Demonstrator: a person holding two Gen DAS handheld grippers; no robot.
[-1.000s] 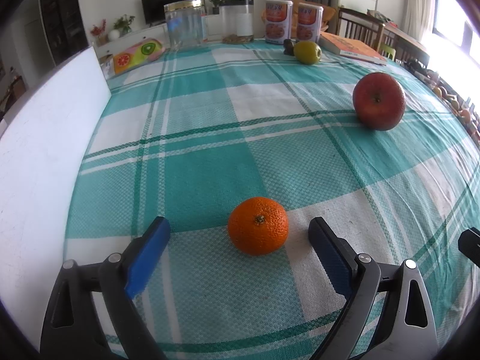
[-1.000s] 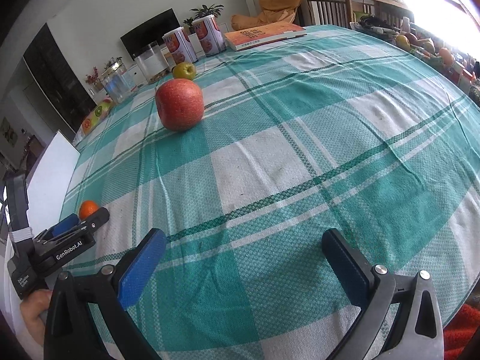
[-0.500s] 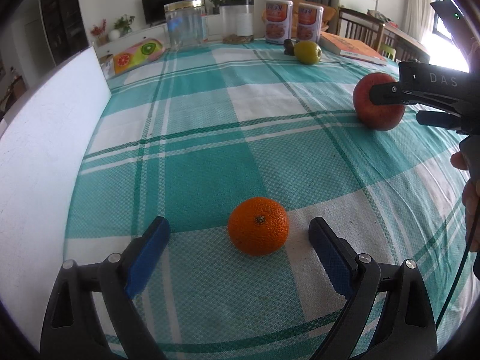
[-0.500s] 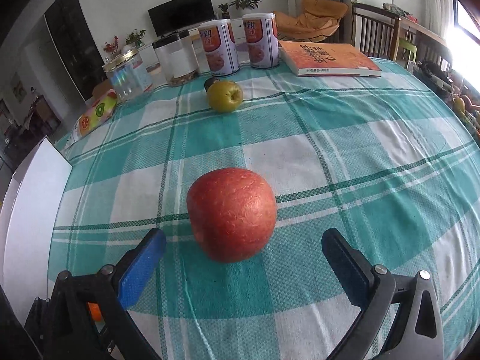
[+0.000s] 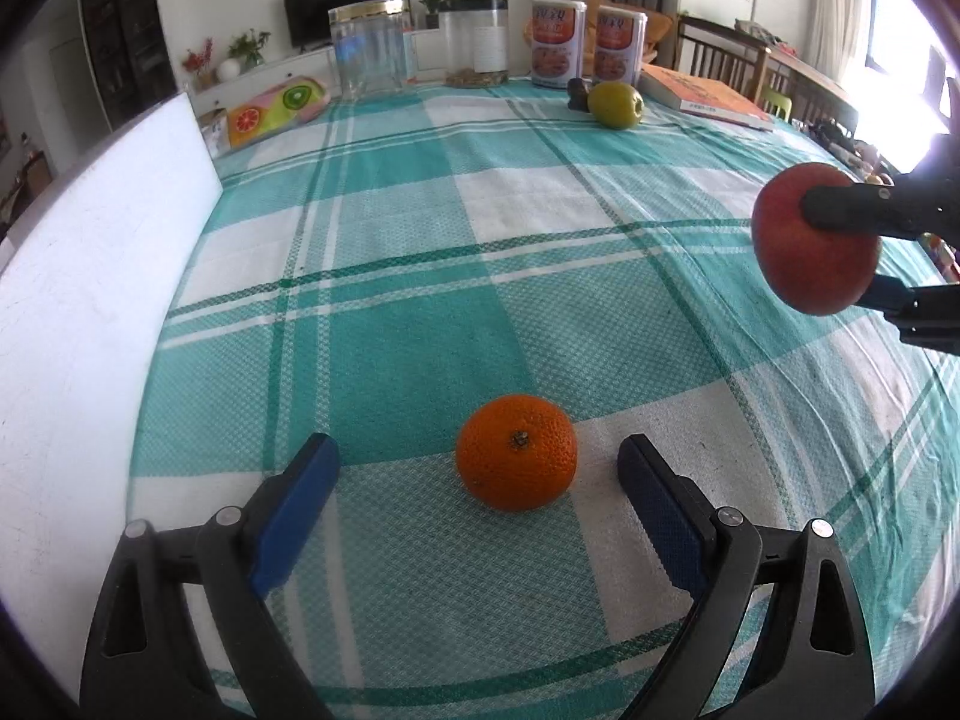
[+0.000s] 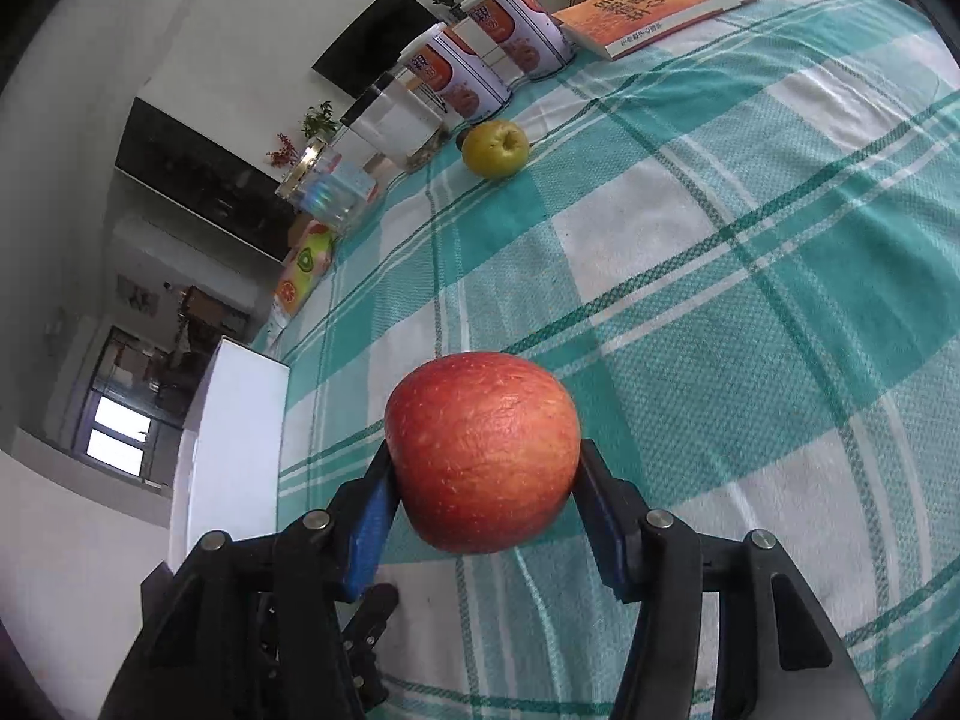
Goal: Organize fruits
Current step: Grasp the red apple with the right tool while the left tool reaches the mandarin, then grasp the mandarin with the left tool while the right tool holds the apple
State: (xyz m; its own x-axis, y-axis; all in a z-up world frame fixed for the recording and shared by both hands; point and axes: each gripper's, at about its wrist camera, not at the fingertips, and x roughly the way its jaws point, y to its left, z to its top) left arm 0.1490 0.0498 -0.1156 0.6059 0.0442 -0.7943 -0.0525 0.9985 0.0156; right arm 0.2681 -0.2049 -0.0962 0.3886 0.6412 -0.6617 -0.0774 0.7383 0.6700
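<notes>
Red apple sits clamped in the right gripper, whose jaws have just closed on it. The orange lies centred between the left gripper's wide-open jaws, untouched on the tabletop.

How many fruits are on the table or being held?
3: a red apple gripped in the right claw, an orange lying between the open left claw, and a green apple by the far cans. Others may be hidden.

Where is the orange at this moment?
In the left wrist view the orange lies on the checked tablecloth, between the open left gripper's fingers, untouched.
</notes>
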